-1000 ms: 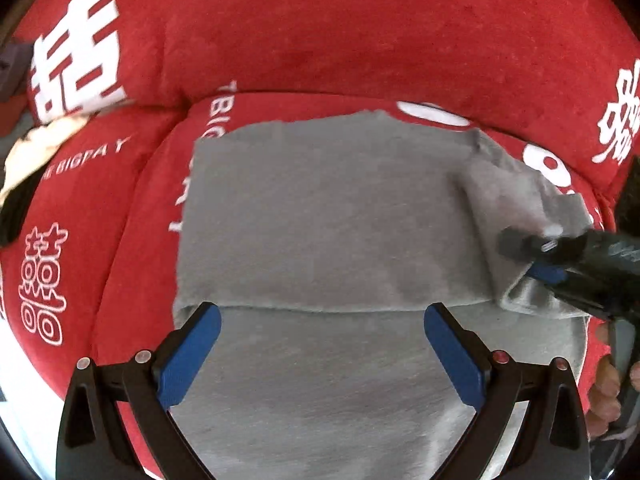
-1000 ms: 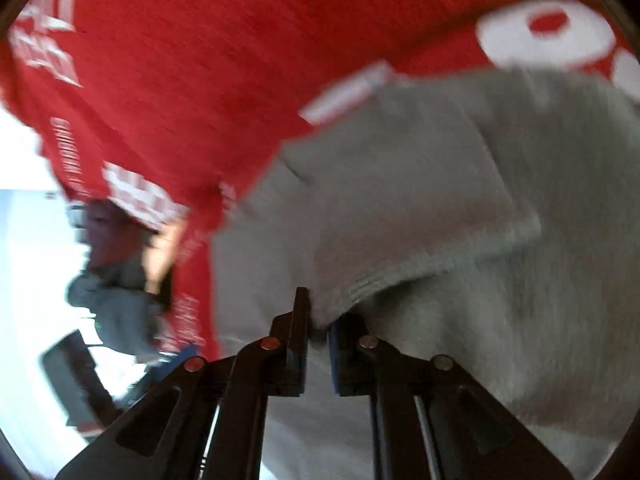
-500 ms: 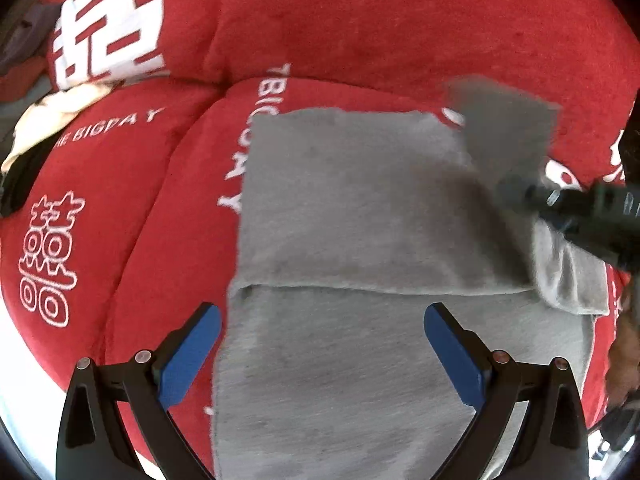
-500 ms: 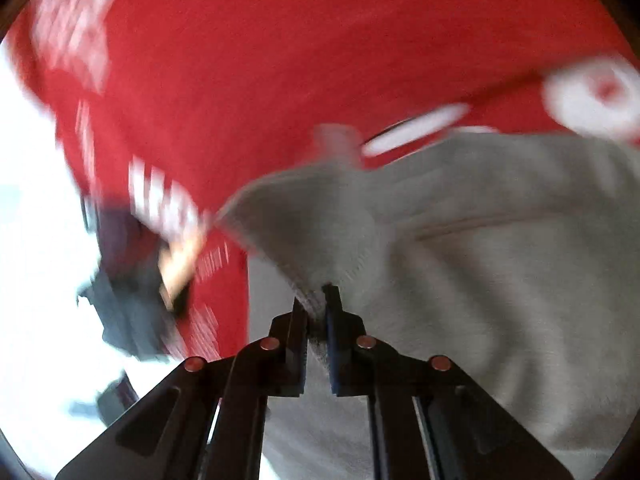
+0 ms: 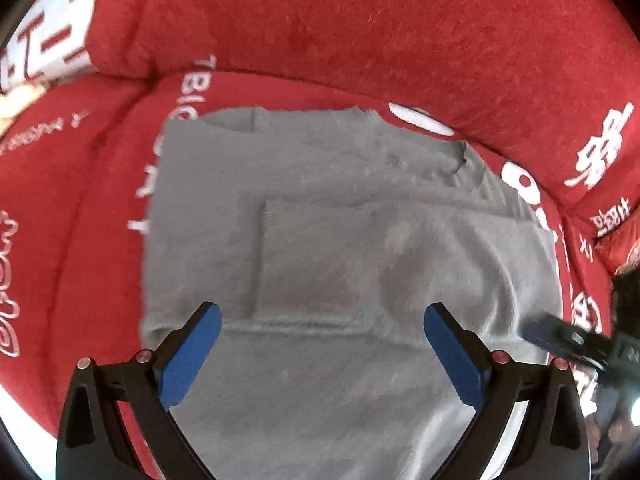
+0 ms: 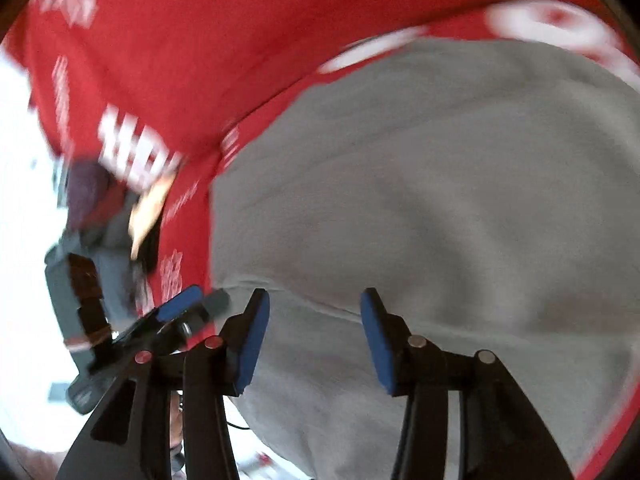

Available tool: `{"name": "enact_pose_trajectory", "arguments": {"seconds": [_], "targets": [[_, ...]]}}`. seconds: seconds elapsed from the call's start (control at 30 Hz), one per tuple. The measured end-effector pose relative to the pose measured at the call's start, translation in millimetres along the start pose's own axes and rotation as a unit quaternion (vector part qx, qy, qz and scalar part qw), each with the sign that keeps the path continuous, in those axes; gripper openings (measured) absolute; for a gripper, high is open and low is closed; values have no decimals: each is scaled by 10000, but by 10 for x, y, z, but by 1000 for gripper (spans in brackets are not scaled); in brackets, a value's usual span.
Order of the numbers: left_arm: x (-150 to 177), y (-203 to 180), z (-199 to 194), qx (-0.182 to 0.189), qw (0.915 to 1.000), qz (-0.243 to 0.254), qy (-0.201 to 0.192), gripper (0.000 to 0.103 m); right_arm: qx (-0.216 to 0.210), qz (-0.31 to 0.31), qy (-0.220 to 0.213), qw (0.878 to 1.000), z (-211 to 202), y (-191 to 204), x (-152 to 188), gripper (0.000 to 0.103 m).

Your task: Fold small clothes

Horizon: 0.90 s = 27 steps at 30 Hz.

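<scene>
Plain grey garment (image 5: 320, 220); red cushion (image 5: 360, 28), white lettering; black grippers, blue pads (image 5: 192, 354).

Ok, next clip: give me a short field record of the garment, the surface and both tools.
garment: grey garment, partly folded, a flap laid over its middle
surface: red cushion with white print
left tool: open above the garment, nothing between its pads
right tool: jaws have just been opening, apart now, nothing gripped
other: the right tool also shows at the right edge of the left wrist view
</scene>
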<state>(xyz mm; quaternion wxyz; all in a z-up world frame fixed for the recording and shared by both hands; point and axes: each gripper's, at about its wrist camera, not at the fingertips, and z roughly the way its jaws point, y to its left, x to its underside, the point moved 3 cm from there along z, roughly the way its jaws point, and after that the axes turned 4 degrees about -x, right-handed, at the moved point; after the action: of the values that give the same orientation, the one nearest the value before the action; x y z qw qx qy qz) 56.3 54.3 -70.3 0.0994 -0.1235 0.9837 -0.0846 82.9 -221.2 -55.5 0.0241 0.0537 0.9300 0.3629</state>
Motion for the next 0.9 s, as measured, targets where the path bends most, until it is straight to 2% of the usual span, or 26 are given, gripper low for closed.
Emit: {"name": "enact_pose_trajectory", "arguments": {"seconds": [0.03, 0.07, 0.1, 0.17, 0.2, 0.23, 0.27, 0.37, 0.4, 0.43, 0.5, 0.53, 0.63, 0.67, 0.7, 0.73, 0.77, 0.8, 0.87, 0.9], "targets": [[-21, -1, 65, 60, 9999, -109, 85, 87, 93, 302, -221, 9993, -224, -209, 29, 51], [-37, 9, 155, 63, 9994, -226, 239, 75, 123, 558, -379, 9976, -451, -436, 51, 51], [-30, 16, 213, -28, 9990, -279, 339, 71, 122, 769, -493, 9957, -553, -532, 71, 51], [-42, 6, 249, -201, 9990, -237, 306, 55, 88, 1298, -757, 9886, -813, -879, 136, 51], [-52, -15, 237, -165, 9993, -175, 274, 36, 95, 1503, -854, 9849, -891, -999, 173, 51], [-59, -41, 229, -47, 9995, -117, 277, 25, 95, 1739, -951, 9801, -944, -1143, 202, 51], [-66, -79, 221, 125, 9993, -89, 328, 20, 70, 1934, -1026, 9757, -951, -1245, 213, 51], [-92, -113, 155, 11, 9998, 33, 193, 20, -404, 2665, -1368, 9532, -980, -1551, 217, 50], [-93, -103, 115, -4, 9999, 38, 105, 20, -638, 2859, -1497, 9443, -975, -1612, 204, 37], [-88, -84, 103, -29, 10000, 43, 70, 20, -802, 3001, -1567, 9375, -965, -1642, 185, 29], [-53, -22, 131, -226, 9997, 81, 99, 20, -911, 2964, -1590, 9373, -890, -1587, 142, 26], [-31, -2, 154, -271, 9995, 85, 129, 20, -872, 2820, -1545, 9429, -886, -1553, 125, 25], [17, 30, 146, -346, 9992, 141, 123, 20, -285, 2558, -1442, 9555, -914, -1592, 130, 23], [26, 13, 104, -459, 9988, 161, 58, 25, -131, 2561, -1468, 9553, -938, -1631, 140, 23], [32, 8, 79, -553, 9983, 168, 38, 45, -139, 2582, -1531, 9538, -935, -1627, 139, 24], [37, 6, 60, -697, 9974, 170, 20, 59, -92, 2598, -1542, 9532, -966, -1626, 141, 24], [46, 9, 30, -811, 9966, 163, -34, 82, -82, 2544, -1471, 9558, -986, -1615, 137, 29], [61, 17, -16, -851, 9961, 163, -144, 87, -129, 2476, -1398, 9586, -988, -1597, 139, 48], [85, 29, -54, -884, 9957, 227, -154, 87, -223, 2287, -1295, 9646, -1019, -1550, 135, 65], [89, 33, -57, -918, 9954, 238, -131, 87, -174, 2169, -1233, 9682, -1016, -1520, 125, 66]]}}
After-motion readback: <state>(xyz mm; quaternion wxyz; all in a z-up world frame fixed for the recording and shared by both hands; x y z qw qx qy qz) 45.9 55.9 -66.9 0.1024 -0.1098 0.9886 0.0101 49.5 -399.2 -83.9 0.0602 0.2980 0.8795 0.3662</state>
